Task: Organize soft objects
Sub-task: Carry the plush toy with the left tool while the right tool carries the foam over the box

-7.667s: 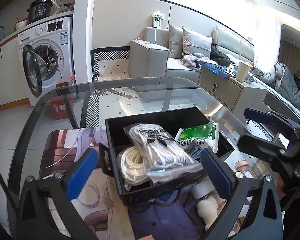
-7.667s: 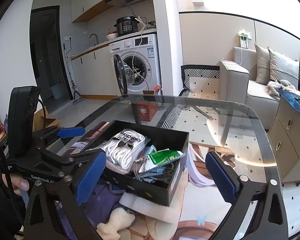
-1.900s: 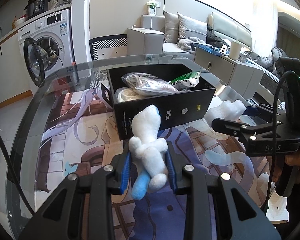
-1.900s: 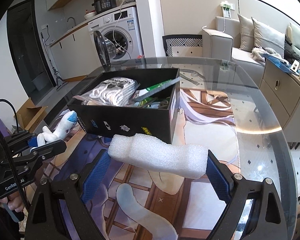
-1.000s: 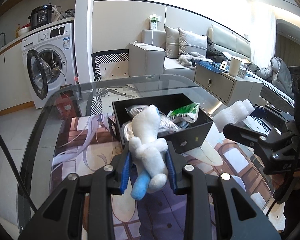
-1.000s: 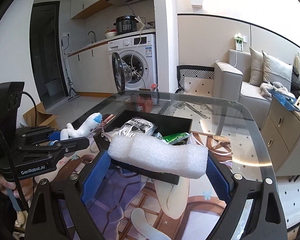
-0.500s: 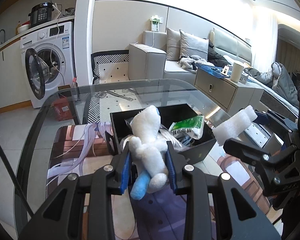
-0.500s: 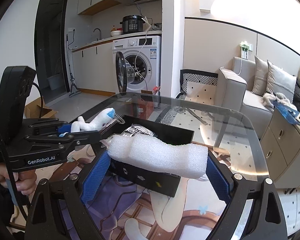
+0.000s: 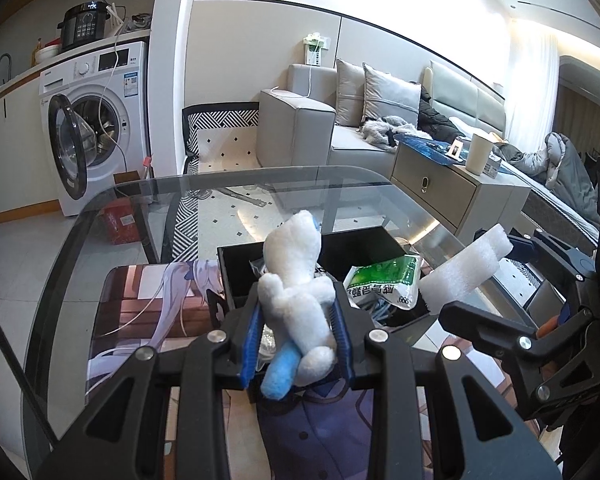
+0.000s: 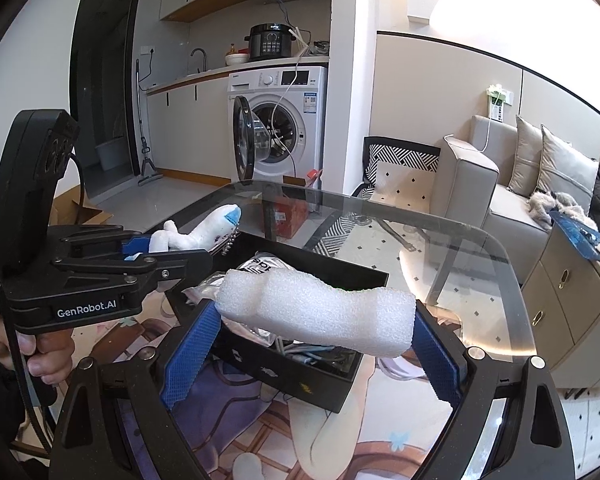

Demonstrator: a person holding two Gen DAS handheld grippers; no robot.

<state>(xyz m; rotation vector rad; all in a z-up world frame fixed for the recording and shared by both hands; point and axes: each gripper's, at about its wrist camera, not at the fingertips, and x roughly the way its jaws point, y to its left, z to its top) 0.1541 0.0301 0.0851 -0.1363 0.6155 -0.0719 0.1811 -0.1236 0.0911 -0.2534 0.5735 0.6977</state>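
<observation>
left gripper (image 9: 296,334): fingers pinching plush toy (image 9: 296,288) | right gripper (image 10: 314,346): fingers pinching foam block (image 10: 320,312) | both above black box (image 10: 300,376)

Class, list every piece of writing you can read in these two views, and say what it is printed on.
"GenRobot.AI": on the left gripper.
Green packet in the black box: print too blurred to read.
Clear bag: dark lettering, partly hidden, unreadable.
Washing machine: labels too small.
</observation>
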